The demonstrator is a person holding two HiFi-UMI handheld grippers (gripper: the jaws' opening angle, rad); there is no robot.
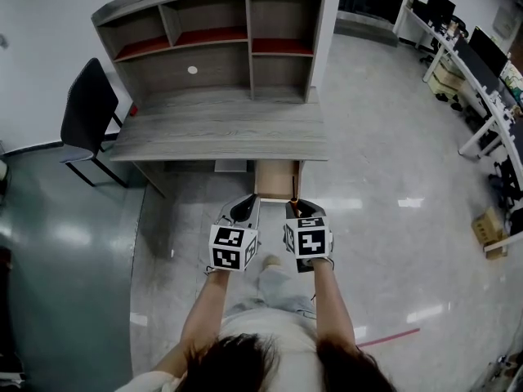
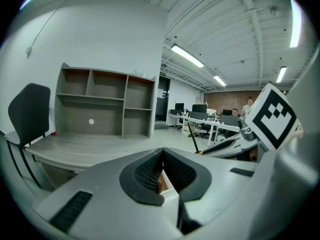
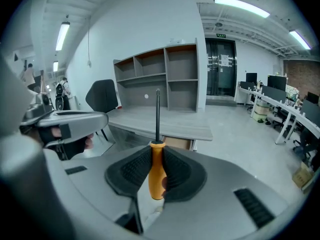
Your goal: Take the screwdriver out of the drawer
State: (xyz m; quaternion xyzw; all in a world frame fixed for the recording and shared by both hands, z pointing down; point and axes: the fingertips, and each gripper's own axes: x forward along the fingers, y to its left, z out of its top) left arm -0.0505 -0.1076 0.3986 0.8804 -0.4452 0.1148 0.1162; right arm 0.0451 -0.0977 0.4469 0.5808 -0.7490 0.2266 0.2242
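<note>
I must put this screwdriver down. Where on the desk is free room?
The desktop is bare almost everywhere, from the chair side to its right edge, before the shelf unit. A small red thing sits at its left end. Crowded: the drawer front, near the left gripper and right gripper.

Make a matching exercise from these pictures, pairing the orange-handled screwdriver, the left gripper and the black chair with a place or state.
1. orange-handled screwdriver
2. grey left gripper
3. black chair

A. beside the grey wooden desk's left end
B. shut, nothing between its jaws
C. clamped by its handle in the right gripper

Pairs: 1-C, 2-B, 3-A
</note>
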